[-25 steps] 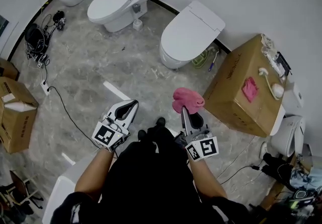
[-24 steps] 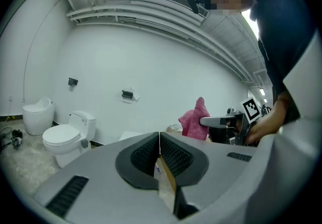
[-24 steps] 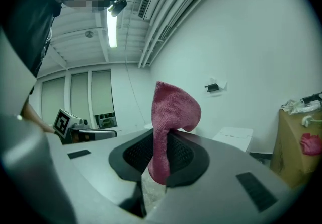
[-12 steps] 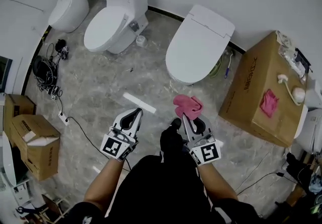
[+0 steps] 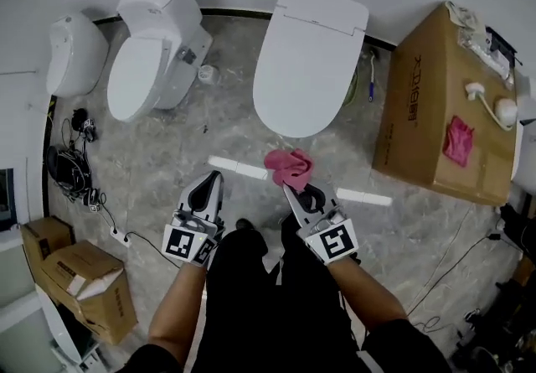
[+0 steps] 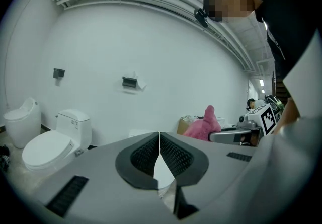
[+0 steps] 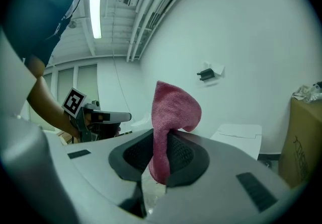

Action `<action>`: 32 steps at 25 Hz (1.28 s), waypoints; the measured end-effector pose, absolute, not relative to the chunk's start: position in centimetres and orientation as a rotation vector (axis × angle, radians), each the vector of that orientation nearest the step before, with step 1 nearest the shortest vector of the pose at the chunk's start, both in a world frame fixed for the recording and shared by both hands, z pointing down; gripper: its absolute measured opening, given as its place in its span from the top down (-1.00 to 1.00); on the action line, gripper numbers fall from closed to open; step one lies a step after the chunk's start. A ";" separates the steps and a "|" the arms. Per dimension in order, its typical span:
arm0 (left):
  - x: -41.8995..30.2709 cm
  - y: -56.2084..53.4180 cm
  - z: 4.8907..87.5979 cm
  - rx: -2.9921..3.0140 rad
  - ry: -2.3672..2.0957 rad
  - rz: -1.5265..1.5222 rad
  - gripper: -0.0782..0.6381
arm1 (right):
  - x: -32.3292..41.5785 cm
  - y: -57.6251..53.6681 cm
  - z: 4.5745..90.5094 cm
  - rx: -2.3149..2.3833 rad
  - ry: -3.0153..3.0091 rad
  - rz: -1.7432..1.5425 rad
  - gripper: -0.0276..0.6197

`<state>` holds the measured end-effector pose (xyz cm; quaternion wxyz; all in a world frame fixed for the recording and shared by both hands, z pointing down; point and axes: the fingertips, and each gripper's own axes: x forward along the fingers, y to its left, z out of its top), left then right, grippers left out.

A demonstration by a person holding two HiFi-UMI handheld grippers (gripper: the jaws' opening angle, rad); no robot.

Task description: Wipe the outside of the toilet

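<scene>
Seen from the head view, the right gripper point(image 5: 287, 189) is in front of the person, and its two jaws are closed on a crumpled pink microfibre cloth point(image 5: 290, 168). In the right gripper view the cloth is pinched between the black ribbed pads point(image 7: 183, 153) and stands up above them in a soft fold. The left gripper point(image 5: 213, 181) is beside it at 9 o'clock, a little apart. Its jaws are pressed together and nothing is between them. The big white toilet with the closed flat lid point(image 5: 306, 63) stands against the white wall at 12 o'clock from the right gripper. The cloth is near the front edge of the lid but does not touch it. A second white toilet with a round tank point(image 5: 156, 51) stands at 10 o'clock, and a small white egg-shaped toilet point(image 5: 74, 53) stands beyond it, at the far left. A large brown cardboard box point(image 5: 442, 103) lies at 2 o'clock, and another pink cloth point(image 5: 457, 141) rests on its top face. Two white strips point(image 5: 239, 168) lie on the grey marble floor point(image 5: 167, 145), one on each side of the held cloth. Black cables point(image 5: 67, 168) lie at 9 o'clock near the wall.
</scene>
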<state>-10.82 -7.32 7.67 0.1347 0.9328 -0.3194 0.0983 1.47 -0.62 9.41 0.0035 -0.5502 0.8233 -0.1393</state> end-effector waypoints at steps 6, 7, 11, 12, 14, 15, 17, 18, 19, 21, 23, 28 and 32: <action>-11.6 -12.9 12.4 2.750 -0.770 0.307 0.73 | -1.5 -3.8 15.6 -1.879 2.569 -0.566 0.69; -11.9 -13.8 13.6 2.762 -0.737 0.319 0.73 | -2.3 -4.4 16.9 -1.905 2.576 -0.582 0.69; -12.8 -17.2 19.0 2.829 -0.608 0.389 0.73 | -5.2 -6.7 22.0 -2.052 2.508 -0.643 0.69; -13.0 -17.9 20.3 2.842 -0.561 0.401 0.73 | -6.0 -7.4 23.1 -2.086 2.474 -0.656 0.69; -13.3 -18.9 22.4 2.854 -0.452 0.406 0.73 | -8.0 -9.0 25.5 -2.134 2.438 -0.660 0.69; -13.5 -19.2 23.3 2.856 -0.396 0.401 0.73 | -9.1 -10.0 26.9 -2.150 2.435 -0.662 0.69; -13.9 -19.3 24.9 2.859 -0.289 0.389 0.73 | -10.9 -11.9 29.7 -2.184 2.441 -0.675 0.69; -14.2 -19.2 25.7 2.860 -0.241 0.387 0.73 | -11.4 -12.8 31.1 -2.206 2.438 -0.687 0.69; -14.4 -19.0 26.5 2.859 -0.200 0.387 0.73 | -11.8 -13.5 32.5 -2.228 2.424 -0.708 0.69; -14.7 -18.7 28.4 2.846 -0.143 0.394 0.73 | -12.1 -14.6 35.5 -2.270 2.370 -0.771 0.69; -14.9 -18.7 30.3 2.829 -0.111 0.402 0.73 | -11.9 -15.4 38.5 -2.309 2.296 -0.838 0.69; -15.1 -19.4 34.1 2.803 -0.109 0.413 0.73 | -11.1 -17.8 45.2 -2.358 2.270 -0.859 0.69; -15.0 -20.6 36.1 2.800 -0.089 0.436 0.73 | -9.2 -20.1 49.6 -2.412 2.256 -0.819 0.69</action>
